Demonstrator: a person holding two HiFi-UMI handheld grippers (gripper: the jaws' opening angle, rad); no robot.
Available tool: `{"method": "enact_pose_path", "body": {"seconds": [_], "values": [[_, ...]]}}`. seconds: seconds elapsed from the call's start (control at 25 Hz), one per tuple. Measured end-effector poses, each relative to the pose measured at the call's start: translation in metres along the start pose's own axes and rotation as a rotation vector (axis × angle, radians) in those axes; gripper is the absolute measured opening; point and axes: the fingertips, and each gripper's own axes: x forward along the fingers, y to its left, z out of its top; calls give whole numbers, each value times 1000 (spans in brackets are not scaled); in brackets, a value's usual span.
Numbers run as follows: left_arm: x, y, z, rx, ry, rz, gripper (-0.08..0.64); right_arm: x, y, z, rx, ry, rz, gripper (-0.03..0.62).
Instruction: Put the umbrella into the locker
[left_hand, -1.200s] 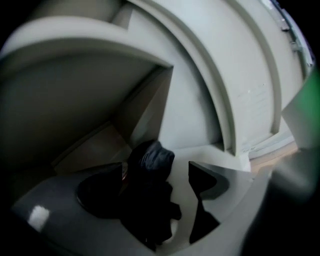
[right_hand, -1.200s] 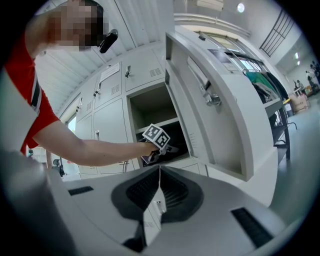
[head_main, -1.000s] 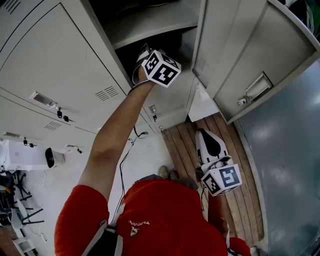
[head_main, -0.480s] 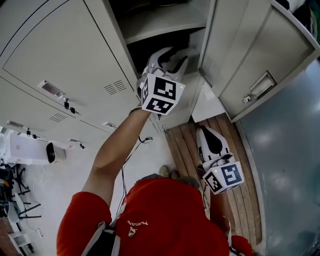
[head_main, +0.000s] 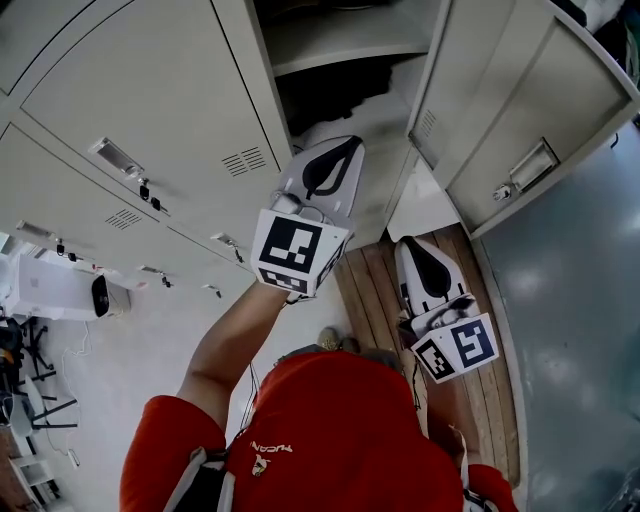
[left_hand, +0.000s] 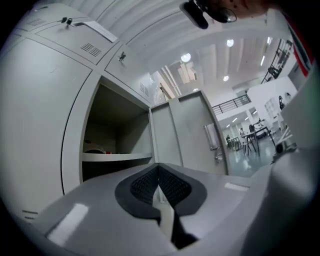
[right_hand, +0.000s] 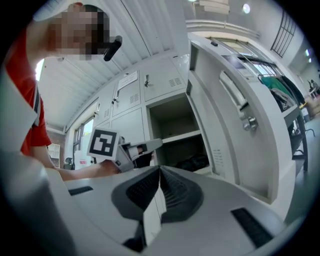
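The locker (head_main: 345, 45) stands open, with a shelf across it. A dark bundle, the umbrella (right_hand: 192, 162), lies in the compartment under the shelf and shows as a dark mass (head_main: 335, 95) in the head view. My left gripper (head_main: 350, 146) hangs just outside the opening; its jaws have just been closing and now meet with nothing between the pads (left_hand: 159, 172). It also shows in the right gripper view (right_hand: 158, 143). Lower and to the right, my right gripper (head_main: 405, 246) is shut and empty (right_hand: 160, 175), pointing level at the locker.
The open locker door (head_main: 520, 110) swings out at the right, close beside my right gripper. Closed locker doors (head_main: 150, 90) with small locks fill the left. A wooden floor strip (head_main: 365, 290) runs below the lockers. A white device (head_main: 60, 290) sits on the floor at far left.
My left gripper has come back out of the locker toward the person and rolled, and its jaws have gone from wide open to shut. The right gripper rose slightly.
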Motion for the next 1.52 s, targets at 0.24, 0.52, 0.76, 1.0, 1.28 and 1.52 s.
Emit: {"method": "enact_pose_path", "body": {"seconds": [0.24, 0.52, 0.76, 1.0, 1.28, 1.52], "values": [[-49, -32, 4, -107, -15, -67, 5, -2, 13, 13, -21, -45, 44, 5], [-80, -54, -5, -154, 5, -92, 5, -1, 21, 24, -58, -76, 74, 4], [-92, -62, -18, -190, 30, -88, 5, 1, 27, 24, -83, -87, 86, 3], [-103, -63, -21, -179, 35, -84, 5, 2, 35, 23, -76, -90, 100, 3], [-107, -64, -20, -171, 33, -93, 5, 3, 43, 22, -84, -91, 111, 3], [-110, -65, -19, -182, 33, -100, 5, 3, 46, 23, -94, -90, 115, 3]]}}
